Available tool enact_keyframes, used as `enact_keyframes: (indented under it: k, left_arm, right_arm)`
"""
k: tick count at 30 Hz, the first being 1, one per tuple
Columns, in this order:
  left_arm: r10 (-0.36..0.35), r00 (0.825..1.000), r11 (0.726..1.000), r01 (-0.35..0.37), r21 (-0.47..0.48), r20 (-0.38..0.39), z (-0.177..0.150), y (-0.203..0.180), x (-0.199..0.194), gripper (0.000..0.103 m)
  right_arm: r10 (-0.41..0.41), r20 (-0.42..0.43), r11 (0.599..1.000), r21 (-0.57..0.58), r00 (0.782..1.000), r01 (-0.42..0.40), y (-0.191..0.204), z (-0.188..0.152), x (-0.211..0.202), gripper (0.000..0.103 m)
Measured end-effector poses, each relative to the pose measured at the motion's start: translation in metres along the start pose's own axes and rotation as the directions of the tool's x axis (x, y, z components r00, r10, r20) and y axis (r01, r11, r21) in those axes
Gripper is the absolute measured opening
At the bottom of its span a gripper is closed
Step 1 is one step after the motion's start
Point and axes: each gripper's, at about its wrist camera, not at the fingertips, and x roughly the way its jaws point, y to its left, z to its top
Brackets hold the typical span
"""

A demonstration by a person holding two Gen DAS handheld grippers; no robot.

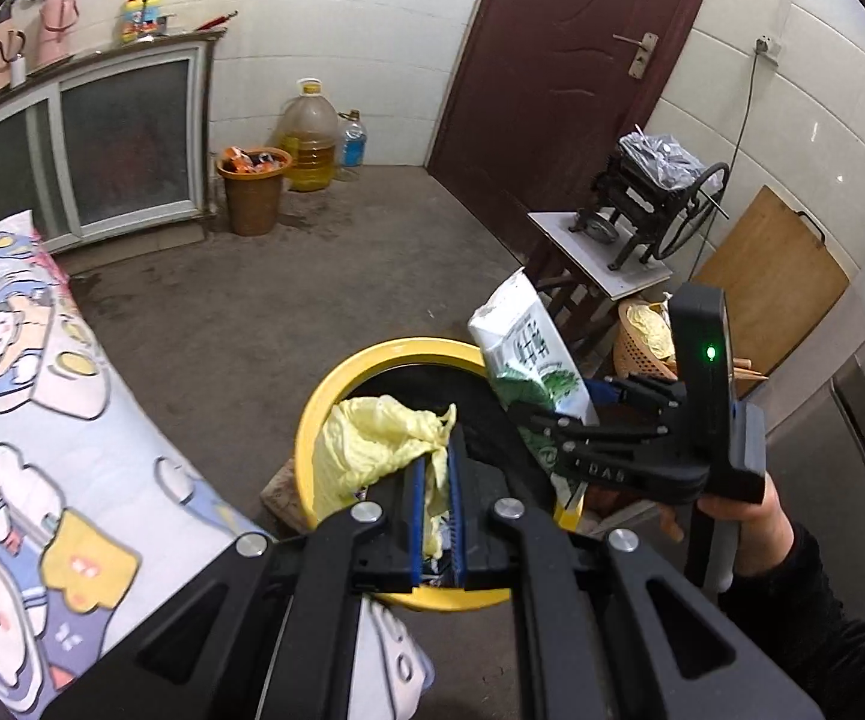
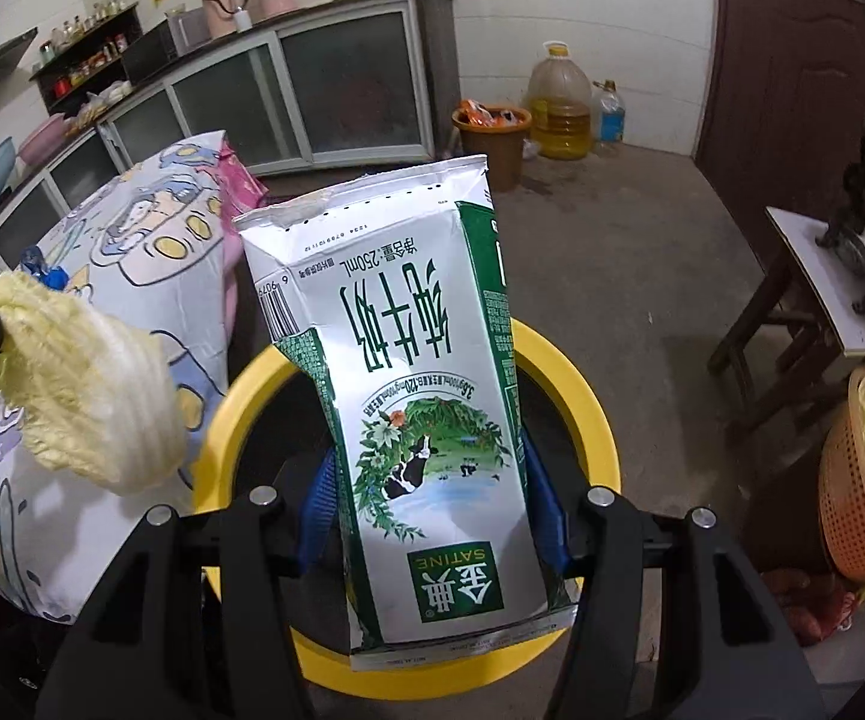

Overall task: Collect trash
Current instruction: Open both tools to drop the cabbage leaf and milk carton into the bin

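My left gripper point(image 1: 439, 462) is shut on a pale yellow cabbage leaf point(image 1: 372, 444) and holds it over the yellow-rimmed trash bin point(image 1: 336, 384). The leaf also shows at the left of the right wrist view point(image 2: 84, 396). My right gripper point(image 2: 432, 480) is shut on a flattened green and white milk carton point(image 2: 414, 372) and holds it above the same bin point(image 2: 576, 396). In the left wrist view the carton point(image 1: 528, 354) and the right gripper point(image 1: 558, 414) are over the bin's right rim.
A table with a cartoon-print cloth point(image 1: 24, 420) stands left of the bin. An orange bin of trash point(image 1: 252, 186) and oil bottles point(image 1: 312, 138) stand by the far cabinet. A stool with a hand-crank machine point(image 1: 642, 210) and an orange basket point(image 2: 858, 480) are at the right.
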Motion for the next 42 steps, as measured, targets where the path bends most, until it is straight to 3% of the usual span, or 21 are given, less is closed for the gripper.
enact_keyframes:
  k: [14,42]
  left_arm:
    - [-0.021,0.998,0.999,0.023,0.022,-0.057,0.022,-0.025,0.068,0.006]
    - [0.000,0.996,1.000,-0.001,-0.012,-0.093,0.020,-0.020,0.107,0.006]
  right_arm:
    - [0.009,-0.061,0.999,0.054,0.998,-0.006,-0.022,-0.015,0.024,0.053]
    - [-0.038,-0.143,0.996,0.076,0.989,0.050,-0.021,-0.011,0.045,0.053]
